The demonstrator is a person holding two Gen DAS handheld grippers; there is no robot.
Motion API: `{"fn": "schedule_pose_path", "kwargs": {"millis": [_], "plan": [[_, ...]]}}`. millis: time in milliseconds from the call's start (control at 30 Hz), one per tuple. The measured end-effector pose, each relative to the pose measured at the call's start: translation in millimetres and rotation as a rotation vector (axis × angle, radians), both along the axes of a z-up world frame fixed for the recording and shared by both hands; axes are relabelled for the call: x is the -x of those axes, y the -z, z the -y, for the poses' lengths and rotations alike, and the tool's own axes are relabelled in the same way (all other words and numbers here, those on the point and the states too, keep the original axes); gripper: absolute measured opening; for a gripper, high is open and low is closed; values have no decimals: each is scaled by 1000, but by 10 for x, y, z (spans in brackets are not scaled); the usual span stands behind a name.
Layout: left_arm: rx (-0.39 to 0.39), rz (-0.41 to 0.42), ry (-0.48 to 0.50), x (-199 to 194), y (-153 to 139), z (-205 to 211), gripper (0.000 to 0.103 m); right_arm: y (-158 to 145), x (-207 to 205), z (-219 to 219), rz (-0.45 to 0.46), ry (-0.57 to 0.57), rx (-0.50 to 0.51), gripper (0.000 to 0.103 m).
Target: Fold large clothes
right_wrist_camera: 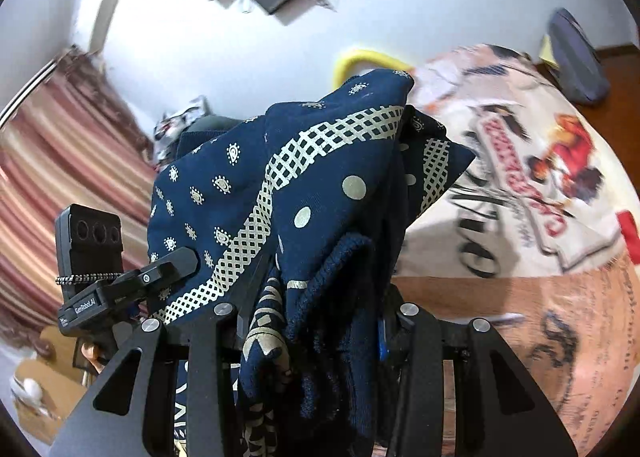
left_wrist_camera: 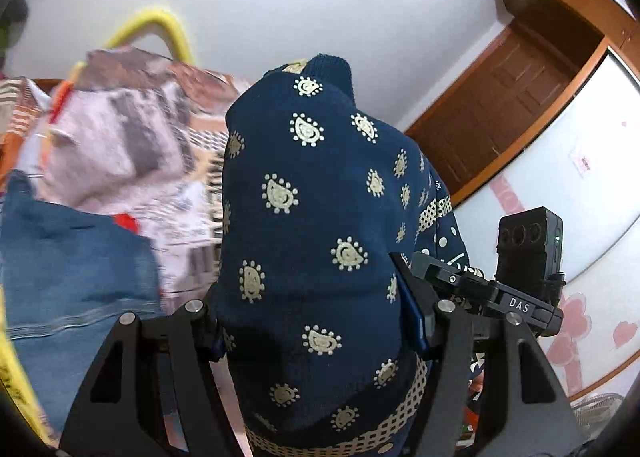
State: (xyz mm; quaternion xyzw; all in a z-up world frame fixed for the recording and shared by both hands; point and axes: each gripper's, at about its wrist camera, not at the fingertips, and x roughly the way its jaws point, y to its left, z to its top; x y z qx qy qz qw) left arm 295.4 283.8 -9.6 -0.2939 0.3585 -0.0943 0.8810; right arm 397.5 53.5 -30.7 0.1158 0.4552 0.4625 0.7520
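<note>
Overhead, bedspread (right_wrist_camera: 520,185): a printed sheet lay beyond and right of the right gripper.
Garment (left_wrist_camera: 312,217): navy, cream-patterned, draped over both grippers.
Left gripper (left_wrist_camera: 316,321): fingers pinched the garment's bunched cloth.
Right gripper (right_wrist_camera: 316,321): clamped on a ribbed navy fold.

Bed (right_wrist_camera: 500,297) with printed sheet, heaped clothes (left_wrist_camera: 112,145)

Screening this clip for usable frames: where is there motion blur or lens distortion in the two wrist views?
Left wrist view: the navy patterned garment in the left tool is sharp; the bedding behind is motion-smeared; the wooden door bows from fisheye. Right wrist view: the garment in the right tool is crisp; the printed bedsheet and striped curtain are blurred, with dark corner vignetting.
</note>
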Motion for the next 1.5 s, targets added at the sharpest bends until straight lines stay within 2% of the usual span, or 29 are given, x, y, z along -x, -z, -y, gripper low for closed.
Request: {"fn": "schedule_pose_path", "kwargs": {"millis": [167,333,500,633,867,1000,1067,1167,1300,1500], "plan": [[-16,0,-82,407,-67,-539,65,-30,225,-550,-1,-70,-16,37],[-15,-22,-165,676,107,-1039,65,162,340,-1191,-30,-140,-8,37],[29,-65,-227,839,472,-1502,65,405,430,-1615,-59,-193,34,37],[76,-119,-269,836,920,-1805,65,696,399,-1899,-83,-215,86,37],[178,-202,-323,702,1697,-2143,65,1253,241,-2197,-186,-209,172,37],[238,-187,-323,725,1847,-2223,67,1379,160,-2185,-248,-213,144,39],[235,-185,-311,749,1827,-2192,68,1367,160,-2159,-252,-221,145,41],[185,-191,-291,808,1748,-2115,68,1285,245,-2121,-193,-227,190,46],[88,-196,-292,951,1585,-1984,68,1164,434,-2004,-44,-235,287,57],[-65,-175,-310,1267,1271,-1688,67,919,753,-1702,128,-231,362,57]]}}
